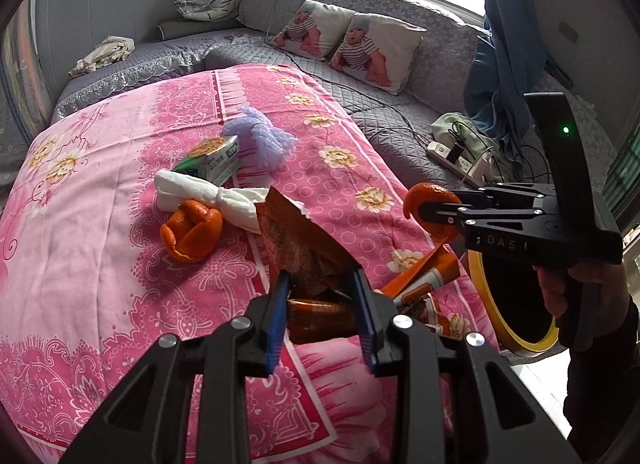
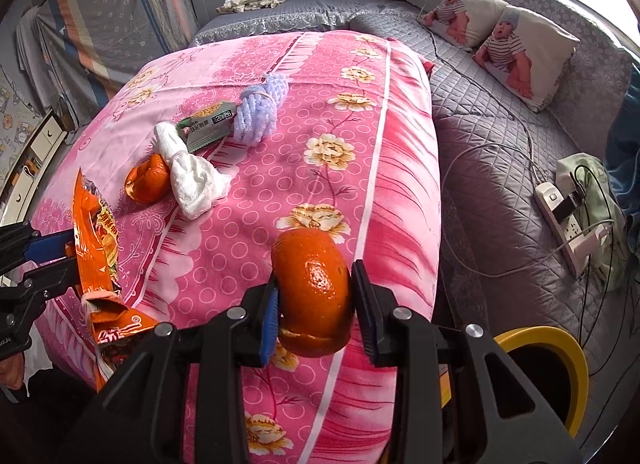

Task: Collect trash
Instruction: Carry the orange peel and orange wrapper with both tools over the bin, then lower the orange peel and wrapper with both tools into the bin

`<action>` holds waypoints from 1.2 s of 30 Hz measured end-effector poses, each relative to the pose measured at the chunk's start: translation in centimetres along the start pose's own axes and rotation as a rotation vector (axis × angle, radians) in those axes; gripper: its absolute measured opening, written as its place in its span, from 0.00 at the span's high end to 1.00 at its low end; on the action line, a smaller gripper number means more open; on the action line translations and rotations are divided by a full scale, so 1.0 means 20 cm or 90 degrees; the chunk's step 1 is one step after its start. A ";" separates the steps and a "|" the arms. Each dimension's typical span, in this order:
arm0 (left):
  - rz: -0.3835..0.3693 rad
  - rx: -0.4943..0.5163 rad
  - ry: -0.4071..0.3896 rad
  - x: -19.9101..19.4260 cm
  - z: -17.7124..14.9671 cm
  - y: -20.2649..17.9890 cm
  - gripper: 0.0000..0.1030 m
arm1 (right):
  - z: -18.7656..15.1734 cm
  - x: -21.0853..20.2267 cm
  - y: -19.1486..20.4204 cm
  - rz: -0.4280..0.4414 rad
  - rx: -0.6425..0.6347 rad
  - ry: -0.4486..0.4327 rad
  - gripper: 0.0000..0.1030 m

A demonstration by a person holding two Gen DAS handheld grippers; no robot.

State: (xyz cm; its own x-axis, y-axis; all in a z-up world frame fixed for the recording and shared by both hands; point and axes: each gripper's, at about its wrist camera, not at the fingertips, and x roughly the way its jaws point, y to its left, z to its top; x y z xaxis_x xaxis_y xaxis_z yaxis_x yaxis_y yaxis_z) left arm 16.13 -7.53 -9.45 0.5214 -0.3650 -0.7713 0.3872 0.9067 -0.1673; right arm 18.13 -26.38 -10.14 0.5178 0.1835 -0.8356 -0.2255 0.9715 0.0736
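The body of the right gripper (image 1: 434, 212) carries the embossed letters "DAS". The orange snack wrapper (image 2: 100, 248) shows Chinese characters and a registered-trademark "®" mark. The green-and-white packet (image 2: 208, 123) bears Chinese print, too small to read.

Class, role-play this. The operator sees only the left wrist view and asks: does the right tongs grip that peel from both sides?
Observer: Yes, the right tongs squeeze the peel from both sides.
Operator: What's on the wrapper's far face?
Observer: The wrapper in the left tongs shows bright orange print with lettering.
Operator: Is the purple net loose?
Observer: No, a thin band seems to circle the net.
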 end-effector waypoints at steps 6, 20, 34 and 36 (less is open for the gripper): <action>-0.048 0.020 0.013 0.07 0.00 -0.16 0.72 | -0.06 -0.04 -0.13 -0.027 0.031 0.002 0.70; -0.101 0.083 0.066 0.22 0.01 -0.47 0.72 | -0.26 -0.19 -0.46 -0.081 0.125 -0.009 0.70; -0.169 0.144 0.099 0.34 0.04 -0.82 0.72 | -0.45 -0.33 -0.76 -0.140 0.213 -0.008 0.70; -0.174 0.152 0.106 0.36 0.04 -0.87 0.72 | -0.47 -0.34 -0.79 -0.147 0.222 -0.010 0.70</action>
State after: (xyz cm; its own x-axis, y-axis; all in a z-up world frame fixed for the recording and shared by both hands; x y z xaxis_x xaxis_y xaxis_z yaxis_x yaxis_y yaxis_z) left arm 13.81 -26.10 -11.65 0.2521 -0.5284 -0.8107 0.6701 0.6997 -0.2477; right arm 10.49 -44.45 -10.71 0.5346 -0.0458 -0.8439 0.1900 0.9795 0.0672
